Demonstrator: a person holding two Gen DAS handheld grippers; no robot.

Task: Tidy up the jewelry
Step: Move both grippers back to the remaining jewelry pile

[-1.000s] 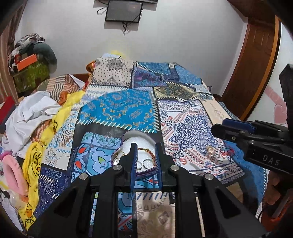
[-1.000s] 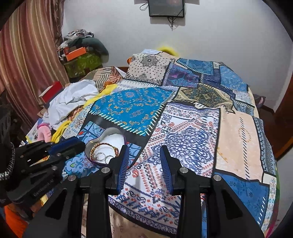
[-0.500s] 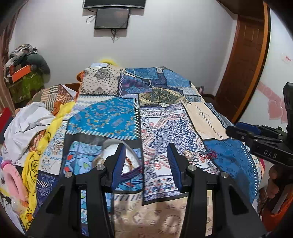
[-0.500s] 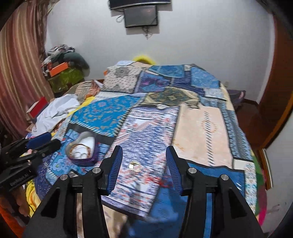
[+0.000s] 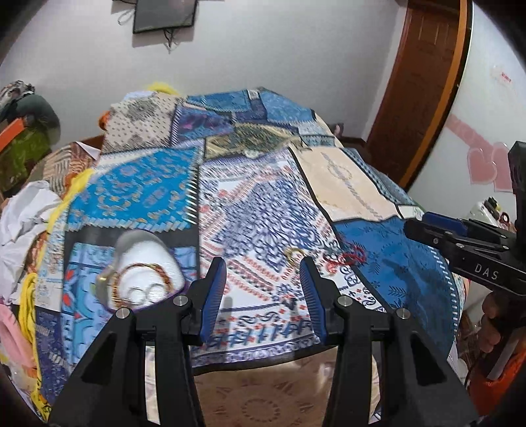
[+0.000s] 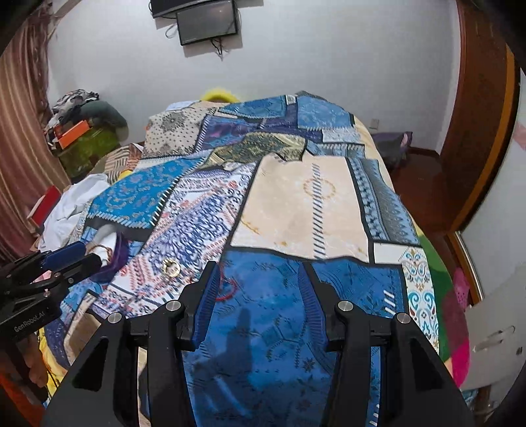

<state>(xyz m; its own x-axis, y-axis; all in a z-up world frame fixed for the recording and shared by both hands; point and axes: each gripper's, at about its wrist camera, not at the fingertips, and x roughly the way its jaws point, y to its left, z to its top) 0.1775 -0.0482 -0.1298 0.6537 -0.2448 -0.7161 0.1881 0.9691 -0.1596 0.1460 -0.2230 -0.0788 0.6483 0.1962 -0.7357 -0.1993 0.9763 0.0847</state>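
A heart-shaped jewelry box (image 5: 144,272) with a white lining lies on the patchwork bedspread (image 5: 263,203) and holds a beaded bracelet (image 5: 141,276) and rings. It shows partly behind the left gripper in the right wrist view (image 6: 108,239). A gold ring (image 5: 293,253) (image 6: 170,266) and a red cord bracelet (image 5: 348,258) (image 6: 227,289) lie loose on the spread. My left gripper (image 5: 263,289) is open and empty, right of the box, close to the gold ring. My right gripper (image 6: 259,295) is open and empty, just right of the red bracelet.
A pile of clothes (image 5: 23,210) lies along the bed's left side. A wooden door (image 5: 417,82) stands at the right. A screen (image 6: 207,21) hangs on the back wall. A green box with clutter (image 6: 85,144) sits at far left.
My left gripper opened, let go over the box and swung right toward the gold ring. My right gripper widened and moved right and back, over the blue patch by the red bracelet.
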